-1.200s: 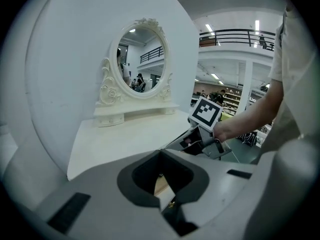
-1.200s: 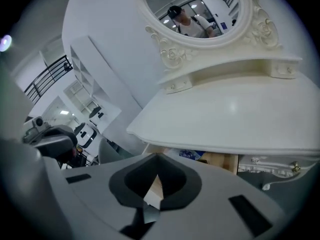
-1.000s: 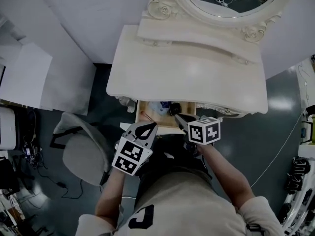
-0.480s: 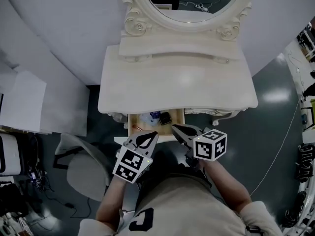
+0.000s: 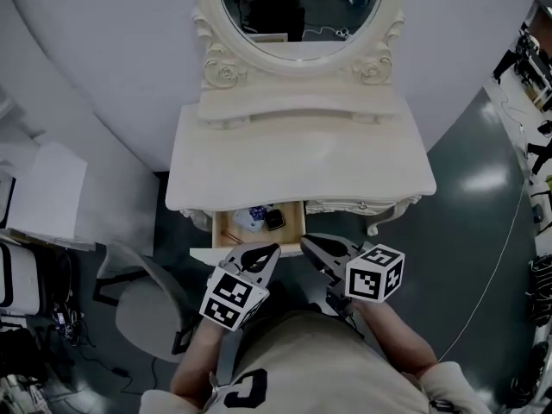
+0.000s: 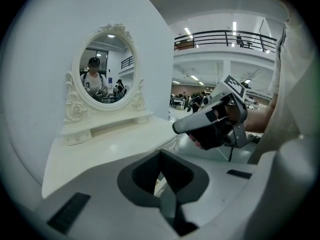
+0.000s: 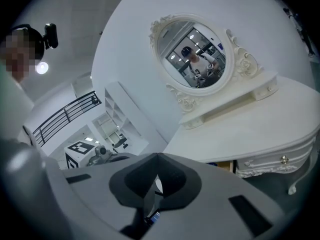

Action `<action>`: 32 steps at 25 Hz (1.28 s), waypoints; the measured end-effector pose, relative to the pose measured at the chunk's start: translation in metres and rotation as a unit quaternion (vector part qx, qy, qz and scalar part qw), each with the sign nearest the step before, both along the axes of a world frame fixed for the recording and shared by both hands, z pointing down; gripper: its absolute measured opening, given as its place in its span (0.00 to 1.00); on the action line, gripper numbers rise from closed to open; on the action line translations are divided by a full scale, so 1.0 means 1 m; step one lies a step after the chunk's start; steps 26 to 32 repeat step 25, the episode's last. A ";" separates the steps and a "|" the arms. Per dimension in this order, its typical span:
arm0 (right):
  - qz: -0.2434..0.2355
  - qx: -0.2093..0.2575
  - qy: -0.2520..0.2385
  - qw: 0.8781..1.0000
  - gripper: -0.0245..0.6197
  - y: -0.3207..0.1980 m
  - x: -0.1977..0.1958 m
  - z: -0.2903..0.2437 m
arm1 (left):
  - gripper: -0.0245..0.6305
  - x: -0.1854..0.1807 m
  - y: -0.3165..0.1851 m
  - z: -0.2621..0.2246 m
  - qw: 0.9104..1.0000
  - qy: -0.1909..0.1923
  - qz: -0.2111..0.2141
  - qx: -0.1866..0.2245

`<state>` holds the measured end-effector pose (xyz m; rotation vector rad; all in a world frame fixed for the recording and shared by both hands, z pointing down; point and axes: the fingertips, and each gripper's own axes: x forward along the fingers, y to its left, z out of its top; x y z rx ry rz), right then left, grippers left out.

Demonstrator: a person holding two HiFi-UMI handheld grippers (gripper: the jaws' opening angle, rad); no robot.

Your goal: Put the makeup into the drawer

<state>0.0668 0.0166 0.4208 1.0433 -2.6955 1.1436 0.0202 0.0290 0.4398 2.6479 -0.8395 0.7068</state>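
Observation:
The white dressing table (image 5: 302, 158) has its wooden drawer (image 5: 222, 228) pulled open. Inside lie a dark compact (image 5: 274, 221), a pale bluish item (image 5: 252, 218) and a thin pencil (image 5: 231, 234). My left gripper (image 5: 275, 249) hangs just in front of the drawer's front panel, shut and empty. My right gripper (image 5: 304, 241) is beside it to the right, also shut with nothing held. In the left gripper view the closed jaws (image 6: 161, 153) point over the table top, with the right gripper (image 6: 210, 123) ahead. In the right gripper view the jaws (image 7: 156, 157) point at the table's edge.
An oval mirror (image 5: 300, 11) in a carved frame stands at the table's back, on a low shelf (image 5: 293, 106). A grey chair (image 5: 142, 304) stands left of the person. White boards (image 5: 47, 192) lean at the far left. Cables and equipment (image 5: 539, 283) line the right floor.
Both grippers have risen and drawn back from the drawer toward the person, staying shut. The head view has swung so that the whole mirror shows.

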 end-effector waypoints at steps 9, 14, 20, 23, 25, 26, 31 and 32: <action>-0.024 0.042 -0.046 0.998 0.08 0.047 0.034 -0.043 | 0.12 0.033 0.042 -0.026 0.996 0.072 -0.040 -0.015; -0.049 0.044 -0.075 0.995 0.08 0.072 0.039 -0.042 | 0.12 0.040 0.073 -0.032 0.993 0.093 -0.071 -0.022; -0.089 0.039 -0.087 0.991 0.08 0.100 0.029 -0.033 | 0.12 0.028 0.104 -0.032 0.991 0.079 -0.109 -0.020; -0.111 0.039 -0.104 0.988 0.08 0.115 0.022 -0.038 | 0.12 0.026 0.113 -0.033 0.989 0.087 -0.117 -0.026; -0.123 0.035 -0.121 0.984 0.08 0.127 0.018 -0.043 | 0.12 0.027 0.118 -0.030 0.988 0.093 -0.117 -0.037; -0.123 0.035 -0.121 0.984 0.08 0.127 0.018 -0.043 | 0.12 0.027 0.118 -0.030 0.988 0.093 -0.117 -0.037; -0.123 0.035 -0.121 0.984 0.08 0.127 0.018 -0.043 | 0.12 0.027 0.118 -0.030 0.988 0.093 -0.117 -0.037; -0.123 0.035 -0.121 0.984 0.08 0.127 0.018 -0.043 | 0.12 0.027 0.118 -0.030 0.988 0.093 -0.117 -0.037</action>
